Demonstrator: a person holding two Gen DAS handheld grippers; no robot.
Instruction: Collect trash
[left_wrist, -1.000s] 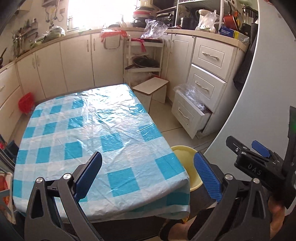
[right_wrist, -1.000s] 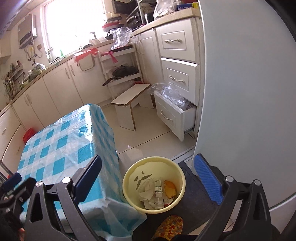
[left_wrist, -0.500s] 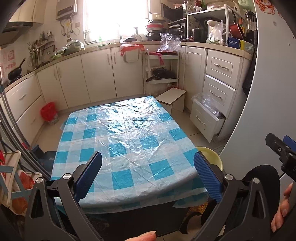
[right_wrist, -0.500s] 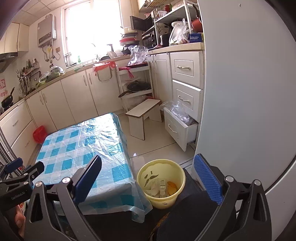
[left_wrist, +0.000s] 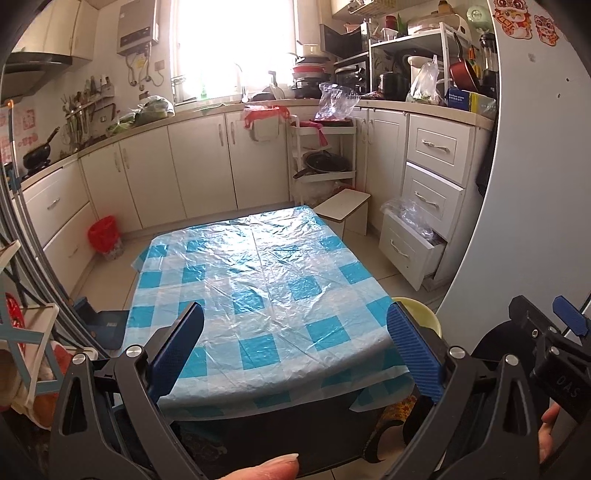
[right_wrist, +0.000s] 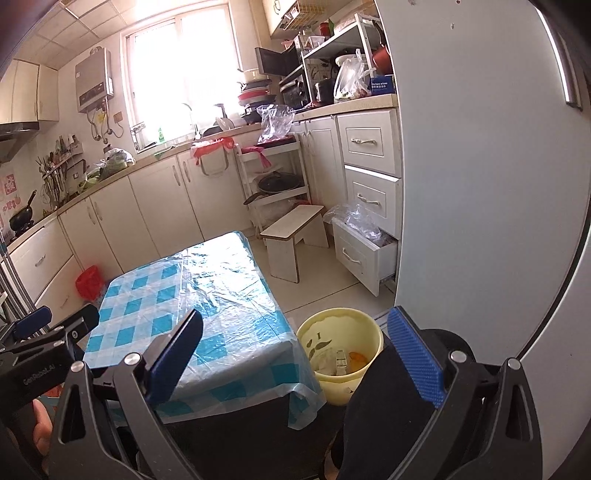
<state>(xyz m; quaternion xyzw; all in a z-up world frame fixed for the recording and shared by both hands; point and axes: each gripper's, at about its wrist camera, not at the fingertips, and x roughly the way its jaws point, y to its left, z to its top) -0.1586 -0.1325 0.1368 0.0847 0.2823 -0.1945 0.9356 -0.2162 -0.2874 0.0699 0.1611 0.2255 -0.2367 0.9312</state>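
The left hand-held gripper (left_wrist: 295, 347) and the right hand-held gripper (right_wrist: 295, 354) are being held wide open and empty above the checked surface (left_wrist: 258, 280). Collected trash (right_wrist: 338, 360) is lying inside the yellow bin (right_wrist: 341, 389) beside it. The collecting is judged nearly finished; any remaining trash is to be searched next.

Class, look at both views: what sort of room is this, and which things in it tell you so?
Almost certainly a home kitchen. A run of cream cabinets under a worktop lines the walls, a wok sits on the stove at the left, and a shelf rack holds pots and appliances. A low table in blue check plastic stands mid-floor.
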